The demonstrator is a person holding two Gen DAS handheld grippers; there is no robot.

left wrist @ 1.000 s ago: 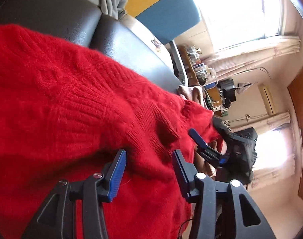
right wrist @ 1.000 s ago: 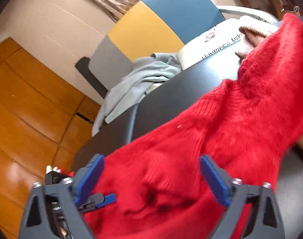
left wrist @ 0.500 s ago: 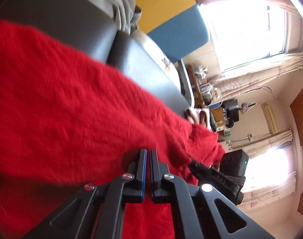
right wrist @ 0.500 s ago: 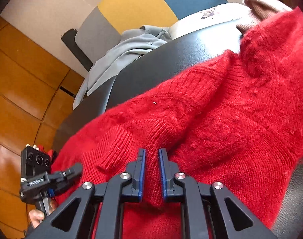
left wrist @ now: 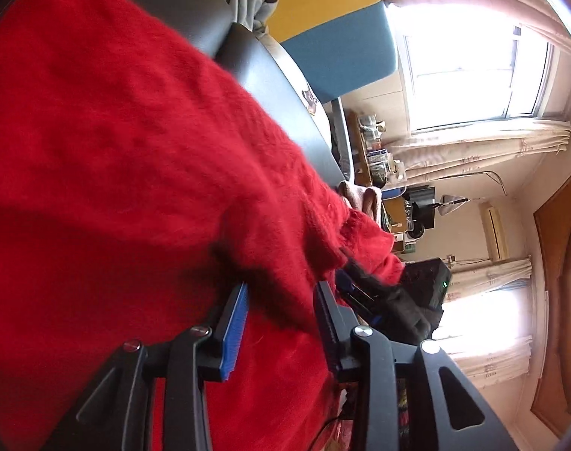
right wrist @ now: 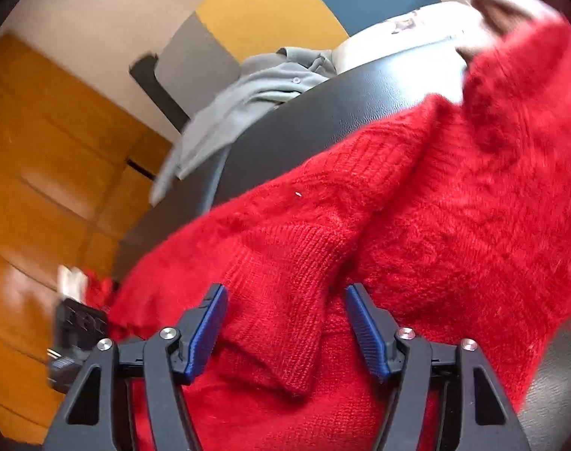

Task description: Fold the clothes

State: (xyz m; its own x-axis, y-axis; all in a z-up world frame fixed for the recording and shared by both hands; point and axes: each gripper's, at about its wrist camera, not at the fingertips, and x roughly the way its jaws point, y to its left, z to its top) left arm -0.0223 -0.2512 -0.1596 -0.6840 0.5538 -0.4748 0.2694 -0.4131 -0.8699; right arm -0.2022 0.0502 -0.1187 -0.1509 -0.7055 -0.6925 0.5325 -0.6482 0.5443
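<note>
— How are the two claws set?
— The left gripper (left wrist: 281, 323) is spread apart, with a fold of the red sweater (left wrist: 135, 158) lying between its blue pads; no grip is seen. The right gripper (right wrist: 285, 323) is likewise parted, and a ribbed cuff (right wrist: 285, 300) of the same sweater (right wrist: 454, 206) hangs between its fingers, unclamped.

— Where is the garment found?
— It is draped over a black padded surface (right wrist: 342, 112), which is seen at 12 o'clock from the right claw and at 1 o'clock from the left. From the left wrist, the right gripper's dark body (left wrist: 417, 293) is seen at 3 o'clock, touching the sweater's edge.

— What is placed further out?
— A grey shirt (right wrist: 255, 90) is laid at 11 o'clock of the right claw, on the far edge of the black surface. Behind it a yellow and blue panel (right wrist: 270, 11) is seen. A bright window (left wrist: 469, 64) is seen at 2 o'clock from the left wrist.
</note>
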